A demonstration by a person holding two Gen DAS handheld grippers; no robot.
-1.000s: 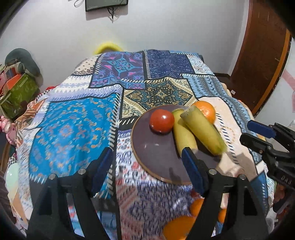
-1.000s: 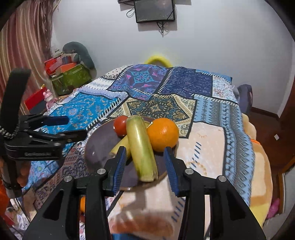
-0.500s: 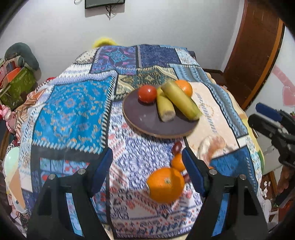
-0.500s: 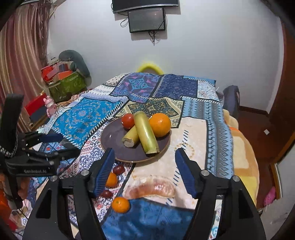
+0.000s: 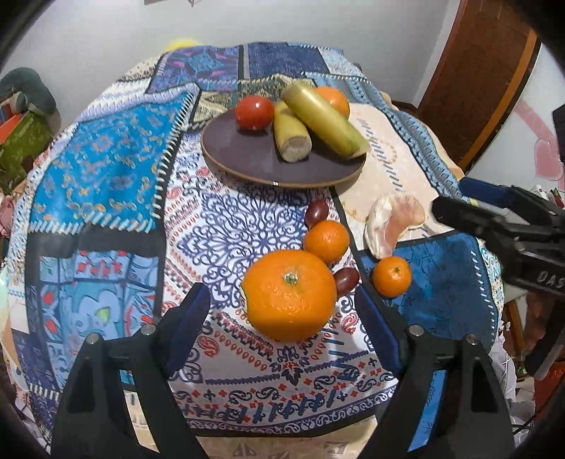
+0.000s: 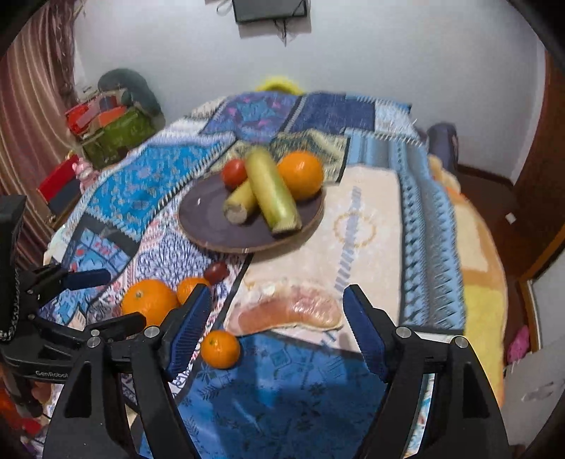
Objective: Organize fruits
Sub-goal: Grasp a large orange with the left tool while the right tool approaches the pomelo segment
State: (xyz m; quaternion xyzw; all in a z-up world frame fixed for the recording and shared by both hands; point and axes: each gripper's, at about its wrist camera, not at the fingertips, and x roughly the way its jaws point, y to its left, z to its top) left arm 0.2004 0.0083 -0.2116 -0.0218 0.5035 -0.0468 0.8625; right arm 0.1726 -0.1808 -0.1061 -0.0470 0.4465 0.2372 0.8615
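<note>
A dark round plate (image 5: 247, 162) on the patterned cloth holds a tomato (image 5: 254, 112), a banana piece (image 5: 291, 136), a long yellow-green fruit (image 5: 323, 120) and an orange (image 5: 333, 100). In front of it lie a big orange (image 5: 289, 294), two small oranges (image 5: 326, 240) (image 5: 392, 276), two dark plums (image 5: 316, 212) and a peeled pomelo segment (image 5: 392, 220). My left gripper (image 5: 286, 321) is open, just short of the big orange. My right gripper (image 6: 277, 328) is open above the pomelo segment (image 6: 287, 310), with a small orange (image 6: 220, 349) by its left finger.
The cloth-covered table (image 5: 102, 169) drops off at the near edge. A wooden door (image 5: 483, 74) stands at the right. Boxes and a green bag (image 6: 113, 130) sit on the floor at the left. A screen (image 6: 270, 10) hangs on the wall.
Both grippers have pulled back from the plate toward the near edge of the table. The loose oranges, plums and pomelo segment have come into view close in front of them.
</note>
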